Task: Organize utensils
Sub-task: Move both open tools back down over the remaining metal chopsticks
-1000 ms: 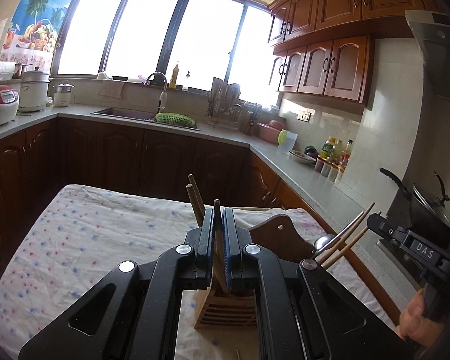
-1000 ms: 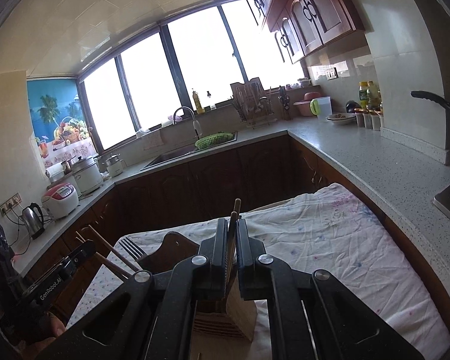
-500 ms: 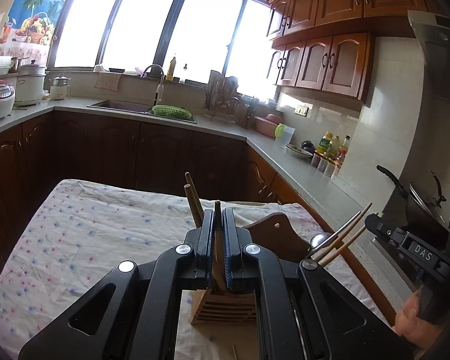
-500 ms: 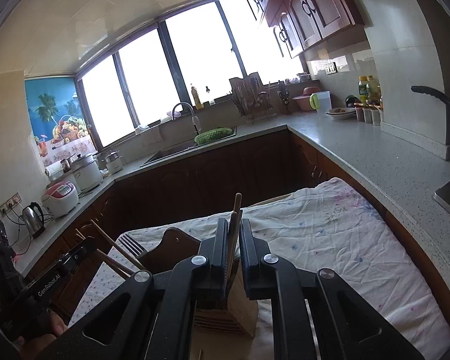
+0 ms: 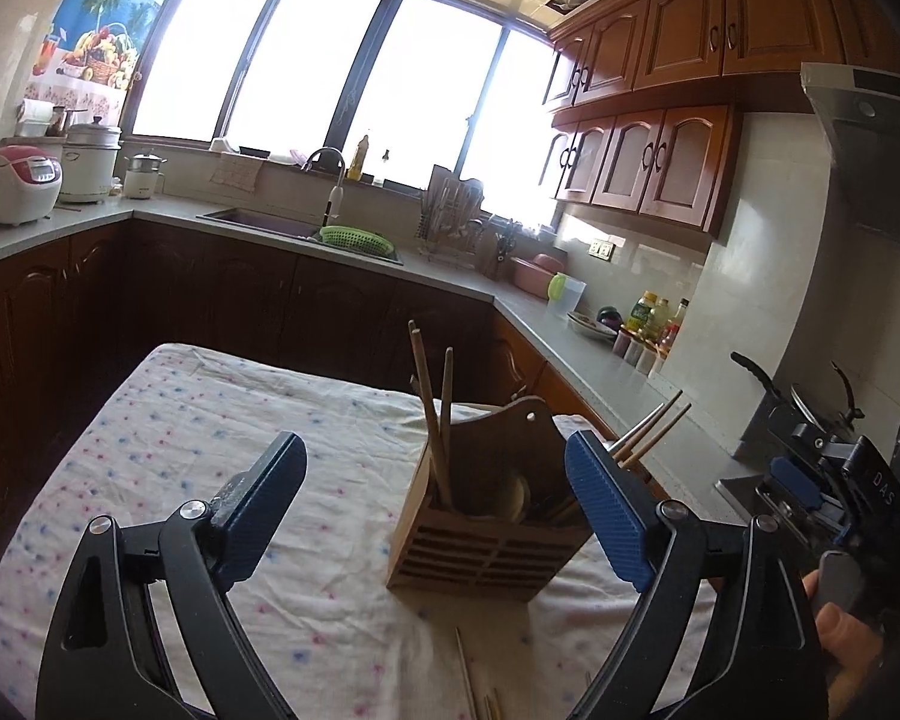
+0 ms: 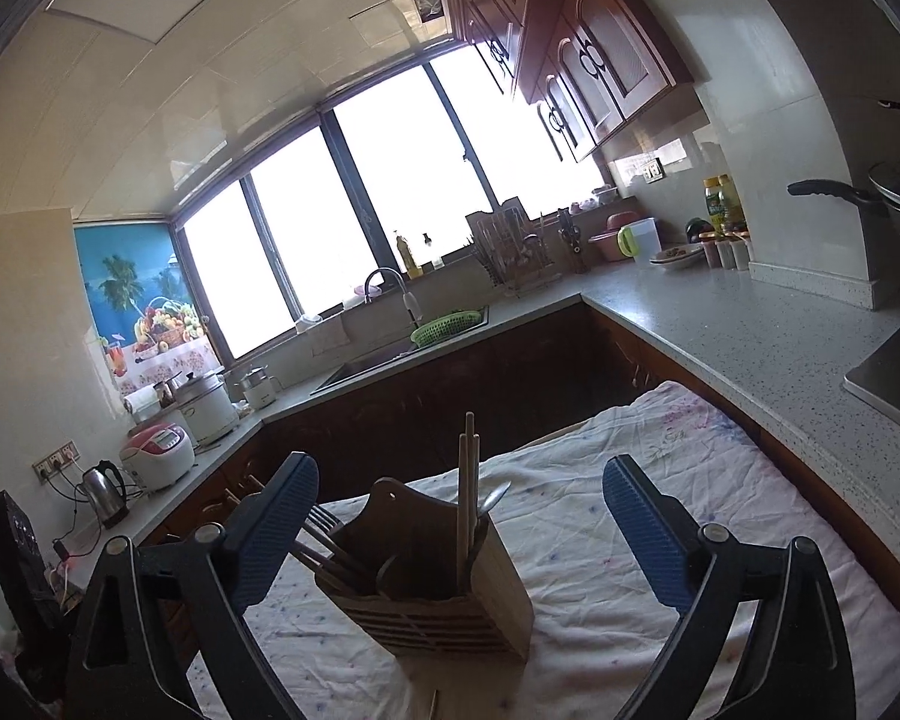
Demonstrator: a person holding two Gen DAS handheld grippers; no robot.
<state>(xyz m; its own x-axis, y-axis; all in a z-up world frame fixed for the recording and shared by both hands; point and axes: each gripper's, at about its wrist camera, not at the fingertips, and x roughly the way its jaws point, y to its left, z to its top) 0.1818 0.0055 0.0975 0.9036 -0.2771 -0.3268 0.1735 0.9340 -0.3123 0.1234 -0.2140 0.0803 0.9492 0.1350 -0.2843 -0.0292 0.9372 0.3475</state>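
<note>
Here, both grippers, left (image 5: 435, 504) and right (image 6: 459, 534), wide apart, empty, flanking wooden holder (image 5: 489, 531), seemingly untouched.

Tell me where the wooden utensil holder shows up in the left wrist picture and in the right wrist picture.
Left wrist: the wooden utensil holder stands right of centre, low, on the flowered cloth.
Right wrist: the holder stands just left of centre, low.
Shared landmark: the green basket at the sink under the window.
</note>
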